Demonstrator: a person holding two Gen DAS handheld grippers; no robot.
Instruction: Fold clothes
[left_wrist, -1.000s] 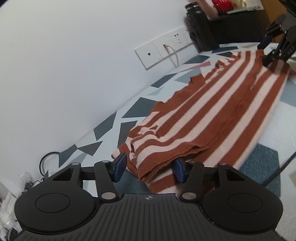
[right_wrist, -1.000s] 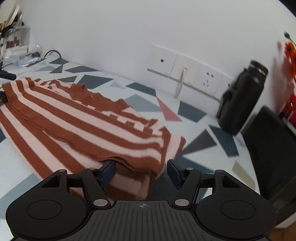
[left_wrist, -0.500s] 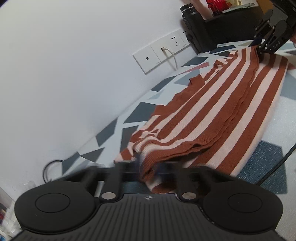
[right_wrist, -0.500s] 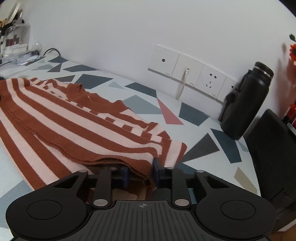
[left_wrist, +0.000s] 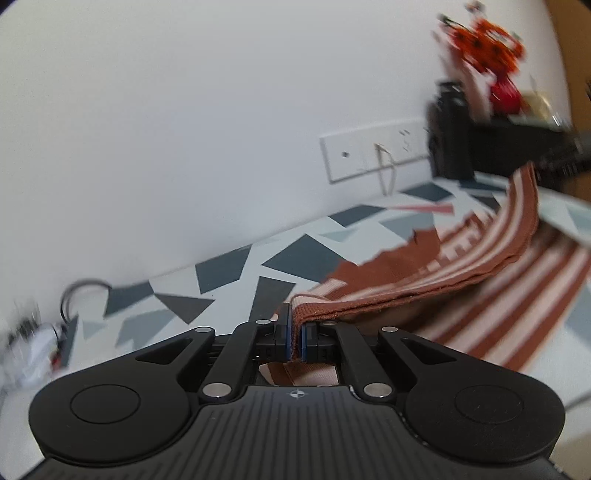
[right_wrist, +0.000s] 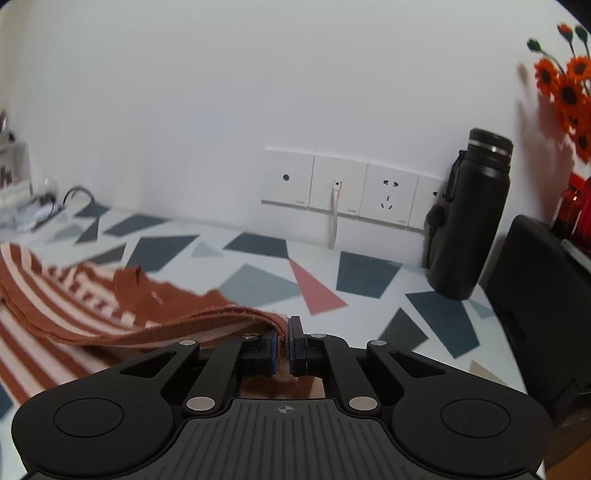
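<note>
One striped garment (left_wrist: 495, 266), rust and pale pink, lies across the centre-right of the left view and the lower left of the right view (right_wrist: 55, 295). Two grippers, one per view. Left gripper (left_wrist: 294, 338): fingers (left_wrist: 283, 332) closed on a hem corner at lower centre, the raised edge running up toward the upper right. Right gripper (right_wrist: 283, 345): fingers (right_wrist: 295, 343) closed on the opposite hem corner at lower centre, the edge sagging away to the left. The rest of the cloth rests on the patterned tabletop (right_wrist: 258, 280). One bottle (right_wrist: 469, 218) stands at right, against the wall below one vase of orange flowers (right_wrist: 569, 92). One four-plate socket strip (right_wrist: 343, 186) with one plugged cable (right_wrist: 334, 218) sits at centre. Bare tabletop lies between cloth and bottle; a dark box (right_wrist: 535, 295) bounds the right edge.
</note>
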